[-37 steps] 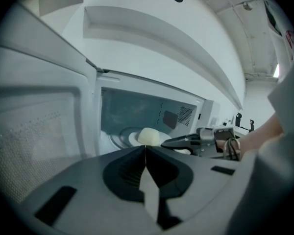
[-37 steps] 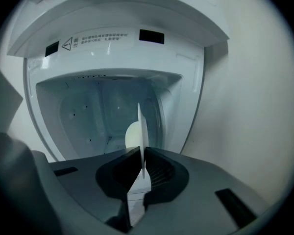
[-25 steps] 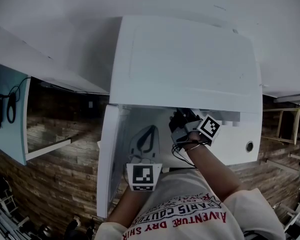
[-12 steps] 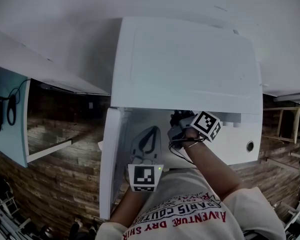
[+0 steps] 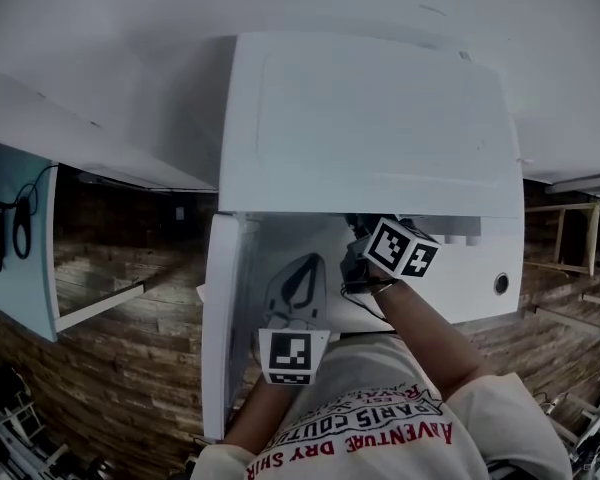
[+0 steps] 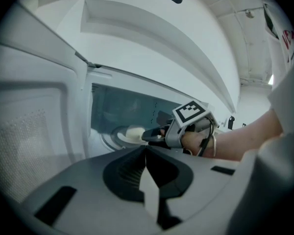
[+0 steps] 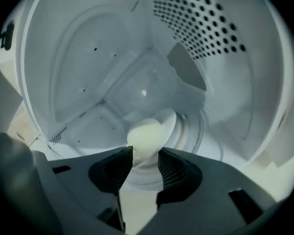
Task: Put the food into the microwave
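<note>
White counter across the upper field, carrying a white microwave seen from above, with its door swung open to the left and one round knob on the front panel. Below the counter edge, wood-plank floor. At far left, a pale blue panel with a black cable hanging on it. At far right, a bare wooden frame.

Left gripper: outside the cavity, just before the opening, pointed inward, pads pressed together with nothing between them.

Right gripper: reached into the cavity, marker cube at the opening, jaws just opened and now spread apart, one pad on either side of the food; contact with either pad not discernible.

Food: pale rounded lump lying on the round turntable near the middle of the cavity floor, near end between the spread jaw tips. Perforated wall at upper right of the cavity.

At bottom, forearm and white printed shirt.
</note>
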Action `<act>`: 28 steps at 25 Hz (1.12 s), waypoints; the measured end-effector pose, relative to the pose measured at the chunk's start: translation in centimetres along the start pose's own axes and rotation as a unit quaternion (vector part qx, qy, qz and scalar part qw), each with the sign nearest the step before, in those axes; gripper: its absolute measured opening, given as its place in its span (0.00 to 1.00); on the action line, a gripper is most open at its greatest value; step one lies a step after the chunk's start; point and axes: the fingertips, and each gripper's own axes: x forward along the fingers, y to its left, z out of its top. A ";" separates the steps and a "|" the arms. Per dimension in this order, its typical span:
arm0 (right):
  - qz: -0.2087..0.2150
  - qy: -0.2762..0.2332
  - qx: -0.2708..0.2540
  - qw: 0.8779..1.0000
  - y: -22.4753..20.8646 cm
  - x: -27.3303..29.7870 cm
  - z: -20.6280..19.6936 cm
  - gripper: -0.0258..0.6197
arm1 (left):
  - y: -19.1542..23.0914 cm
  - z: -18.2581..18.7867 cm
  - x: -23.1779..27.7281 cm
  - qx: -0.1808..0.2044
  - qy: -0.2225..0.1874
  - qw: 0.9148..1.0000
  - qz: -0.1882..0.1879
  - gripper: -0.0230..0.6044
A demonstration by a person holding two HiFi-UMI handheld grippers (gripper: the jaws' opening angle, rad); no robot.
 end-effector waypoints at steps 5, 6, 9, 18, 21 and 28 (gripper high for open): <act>-0.011 0.058 -0.143 0.988 0.3 -0.2 -1.1 0.35 | -0.5 -0.1 -0.1 -0.002 -0.001 1.000 -0.007 0.05; -0.012 0.071 -0.173 0.982 0.4 -0.3 -1.2 0.36 | -0.4 -0.1 -0.1 -0.002 -0.002 1.000 -0.007 0.05; -0.009 0.113 -0.227 0.967 0.3 -0.3 -1.5 0.38 | -0.2 0.0 -0.2 -0.006 -0.005 1.000 -0.005 0.05; -0.046 0.145 -0.251 0.956 -0.7 -0.4 -1.9 0.47 | -0.7 0.1 -0.4 -0.010 -0.007 1.000 -0.009 0.05; -0.079 0.119 -0.295 0.945 -0.8 -0.5 -1.2 0.49 | -0.8 0.0 -0.5 -0.011 -0.006 1.000 -0.009 0.05; -0.085 0.094 -0.323 0.938 -0.2 -1.4 -0.7 0.50 | -1.2 -0.1 -0.8 -0.013 -0.007 1.000 -0.007 0.05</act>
